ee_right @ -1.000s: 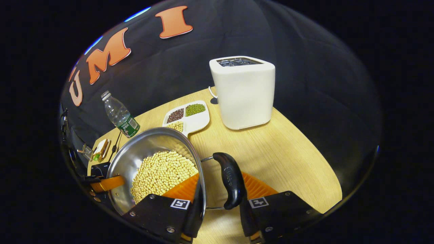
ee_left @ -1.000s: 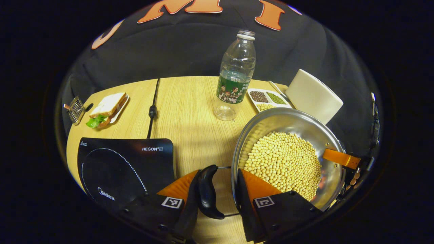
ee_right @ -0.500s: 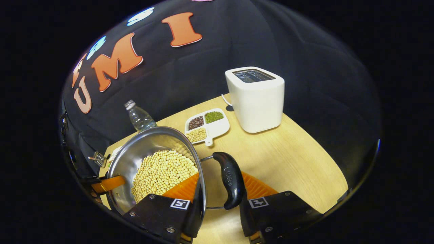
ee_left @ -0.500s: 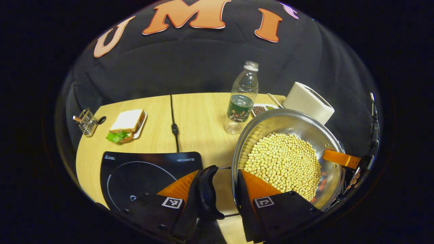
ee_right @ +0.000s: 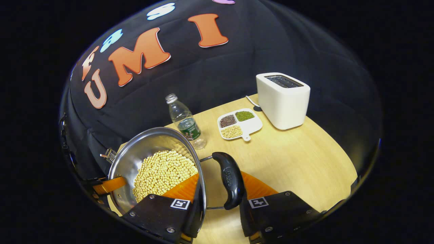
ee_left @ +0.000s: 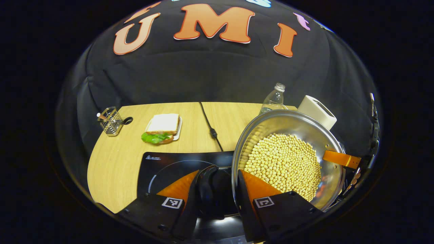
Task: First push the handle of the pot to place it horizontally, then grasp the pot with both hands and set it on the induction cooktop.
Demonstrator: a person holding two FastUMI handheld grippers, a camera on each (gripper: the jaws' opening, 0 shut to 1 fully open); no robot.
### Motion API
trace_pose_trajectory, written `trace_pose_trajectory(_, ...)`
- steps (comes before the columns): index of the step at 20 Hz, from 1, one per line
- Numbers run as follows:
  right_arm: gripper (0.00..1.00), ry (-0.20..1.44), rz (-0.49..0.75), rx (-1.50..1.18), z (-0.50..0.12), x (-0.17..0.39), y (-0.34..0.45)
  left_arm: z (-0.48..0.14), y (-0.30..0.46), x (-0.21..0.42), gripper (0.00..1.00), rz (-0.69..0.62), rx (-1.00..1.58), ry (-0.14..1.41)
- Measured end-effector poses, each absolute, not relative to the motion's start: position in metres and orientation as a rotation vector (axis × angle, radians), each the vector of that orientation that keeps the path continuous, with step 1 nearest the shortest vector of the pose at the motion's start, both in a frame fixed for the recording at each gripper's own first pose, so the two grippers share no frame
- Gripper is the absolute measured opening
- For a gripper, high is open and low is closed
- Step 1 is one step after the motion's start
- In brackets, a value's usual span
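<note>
While carried level by both side handles, the steel pot (ee_left: pixel 288 159) of soybeans (ee_left: pixel 283 164) is held partly over the induction cooktop (ee_left: pixel 176 169), not yet set down. The left gripper (ee_left: pixel 217 200) is pinched on the left handle (ee_left: pixel 206 193), rim between its fingers; the right gripper (ee_right: pixel 217 200) likewise on the right handle (ee_right: pixel 229 179). Risk: any tilt would spill beans; a slipping handle would drop the pot. Cooktop lettering is illegible.
</note>
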State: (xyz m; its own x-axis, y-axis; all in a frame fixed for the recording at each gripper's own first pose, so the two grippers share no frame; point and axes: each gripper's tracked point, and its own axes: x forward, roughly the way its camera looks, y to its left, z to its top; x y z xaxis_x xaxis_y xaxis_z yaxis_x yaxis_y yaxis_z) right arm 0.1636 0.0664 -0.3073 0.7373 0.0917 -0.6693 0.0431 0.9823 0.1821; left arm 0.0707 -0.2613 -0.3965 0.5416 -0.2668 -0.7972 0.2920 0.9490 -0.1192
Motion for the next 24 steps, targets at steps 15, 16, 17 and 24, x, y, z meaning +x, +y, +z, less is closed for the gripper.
trace_pose_trajectory(15, 0.49, 0.800, 0.139, 0.174, -0.345, 0.133, 0.209, -0.411, -0.103, 0.067, 0.62, -0.192, 0.004, 0.973)
trace_pose_trajectory(16, 0.49, 0.805, 0.142, 0.170, -0.348, 0.132, 0.214, -0.412, -0.097, 0.066, 0.61, -0.187, -0.001, 0.978)
trace_pose_trajectory(17, 0.48, 0.810, 0.144, 0.167, -0.351, 0.133, 0.219, -0.414, -0.091, 0.066, 0.60, -0.184, -0.004, 0.986)
trace_pose_trajectory(24, 0.48, 0.836, 0.140, 0.149, -0.366, 0.126, 0.237, -0.441, -0.111, 0.087, 0.60, -0.185, 0.001, 1.010)
